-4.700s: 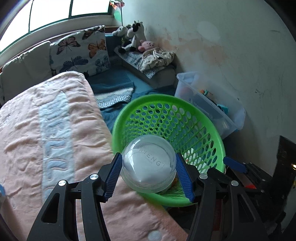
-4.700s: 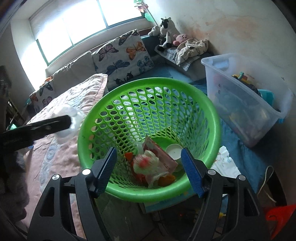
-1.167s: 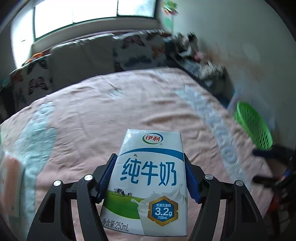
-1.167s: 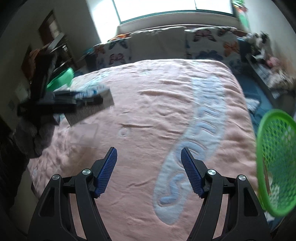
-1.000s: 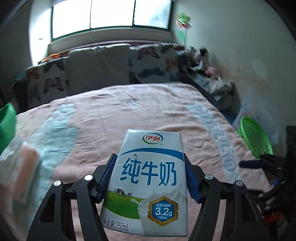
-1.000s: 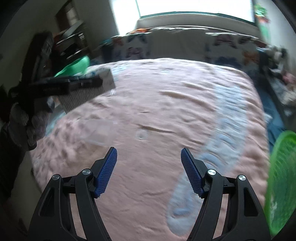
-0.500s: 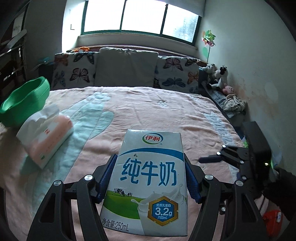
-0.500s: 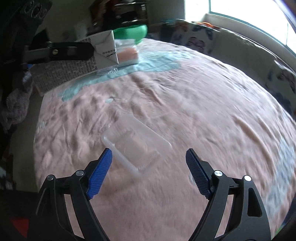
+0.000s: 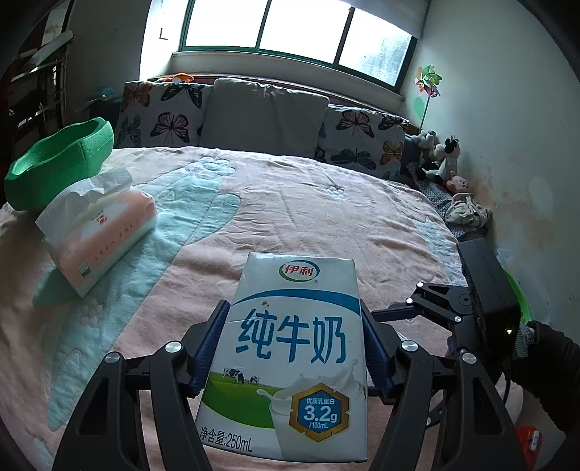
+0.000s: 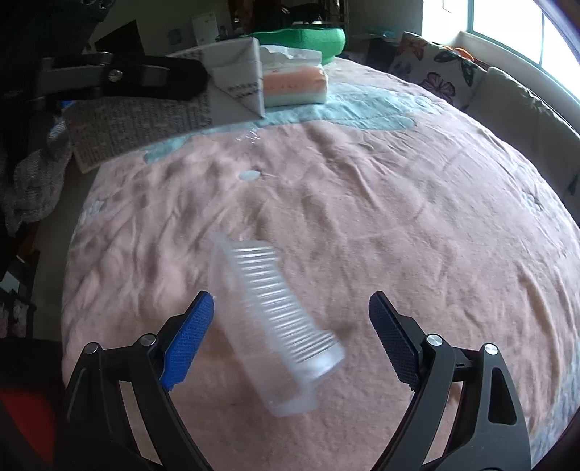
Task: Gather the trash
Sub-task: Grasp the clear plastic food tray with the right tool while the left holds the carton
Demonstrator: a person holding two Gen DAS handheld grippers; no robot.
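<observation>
Milk carton [image 9: 290, 347] is clamped in left jaws; right jaws gape around clear tray [image 10: 275, 322].

Daylight enters through the window [image 9: 290, 32], which is overexposed to white glare. Both fisheye views bow straight lines and darken toward the corners. The clear plastic tray [image 10: 275, 326] shows motion blur; the milk carton [image 9: 290, 362] is sharp.

Left gripper [image 9: 293, 347] jaws clamped; right gripper [image 10: 291, 344] jaws apparently opening.
</observation>
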